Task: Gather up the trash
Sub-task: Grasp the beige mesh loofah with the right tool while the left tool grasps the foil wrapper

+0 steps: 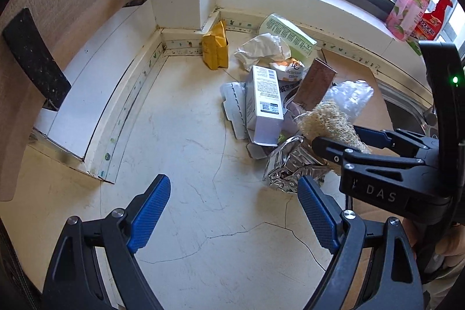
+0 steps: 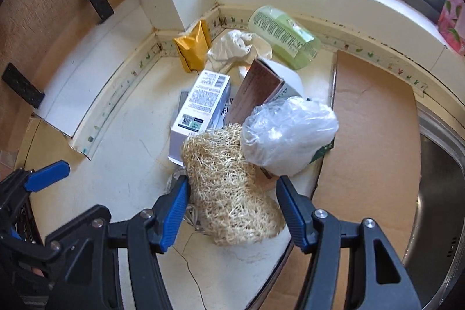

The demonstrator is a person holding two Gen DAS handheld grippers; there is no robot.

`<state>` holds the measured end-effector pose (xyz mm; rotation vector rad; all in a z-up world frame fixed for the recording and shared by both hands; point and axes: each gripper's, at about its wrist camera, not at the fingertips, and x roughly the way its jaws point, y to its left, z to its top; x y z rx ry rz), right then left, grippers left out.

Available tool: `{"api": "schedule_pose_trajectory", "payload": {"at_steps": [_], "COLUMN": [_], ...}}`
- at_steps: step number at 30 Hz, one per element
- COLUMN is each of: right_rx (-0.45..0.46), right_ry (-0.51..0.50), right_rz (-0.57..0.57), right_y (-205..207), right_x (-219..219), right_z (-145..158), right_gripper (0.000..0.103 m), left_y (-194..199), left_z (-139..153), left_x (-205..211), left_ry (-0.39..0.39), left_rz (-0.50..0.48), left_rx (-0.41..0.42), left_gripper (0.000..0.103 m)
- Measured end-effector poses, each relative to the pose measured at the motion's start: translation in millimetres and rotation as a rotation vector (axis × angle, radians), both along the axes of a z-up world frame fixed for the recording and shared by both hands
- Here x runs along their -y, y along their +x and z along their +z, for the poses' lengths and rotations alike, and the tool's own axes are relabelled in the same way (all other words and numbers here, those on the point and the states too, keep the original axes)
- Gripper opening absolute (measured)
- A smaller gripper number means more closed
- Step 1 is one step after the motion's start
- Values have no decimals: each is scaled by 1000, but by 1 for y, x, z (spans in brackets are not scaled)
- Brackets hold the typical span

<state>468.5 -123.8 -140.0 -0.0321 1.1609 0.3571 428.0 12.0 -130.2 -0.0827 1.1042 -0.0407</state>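
Observation:
A pile of trash lies in the counter's corner: a white box [image 1: 263, 103] [image 2: 200, 106], a brown carton [image 1: 315, 86] [image 2: 255, 89], a clear plastic bag [image 1: 351, 98] [image 2: 287, 132], crumpled foil [image 1: 290, 164], crumpled white paper [image 1: 261, 48] [image 2: 235, 47], a green bottle [image 1: 286, 34] [image 2: 284, 37] and a yellow pouch [image 1: 216, 48] [image 2: 193, 48]. My right gripper [image 2: 232, 188] [image 1: 337, 135] is shut on a straw-coloured loofah [image 2: 229, 193] [image 1: 325, 118], just above the pile's near side. My left gripper [image 1: 234, 193] stands open over bare counter left of the foil, holding nothing.
A cardboard sheet [image 2: 372, 112] lies right of the pile, beside a steel sink [image 2: 436, 193]. A pink bottle [image 1: 407, 10] and a red spray bottle [image 1: 436, 19] stand on the window sill. A wooden shelf with black brackets [image 1: 35, 57] hangs at the left wall.

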Motion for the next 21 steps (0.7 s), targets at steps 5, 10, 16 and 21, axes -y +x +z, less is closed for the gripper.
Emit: {"api": "schedule_pose_trajectory", "payload": {"at_steps": [5, 10, 16, 21], "right_rx": [-38, -83, -102, -75], "right_ry": [74, 178, 262, 269], "right_rz": [24, 66, 42, 9], "right_y": [1, -5, -13, -17], "right_x": [9, 20, 40, 58], "right_z": [-8, -10, -7, 1], "right_gripper": [41, 37, 36, 36], "left_y": [6, 14, 20, 27], "left_z": [-6, -13, -20, -26], "left_x": [3, 18, 32, 46], "left_ry": [-17, -31, -33, -46], "left_rz": [-9, -46, -68, -92], "left_rx": [-11, -27, -44, -63], "left_gripper": [88, 88, 88, 88]}}
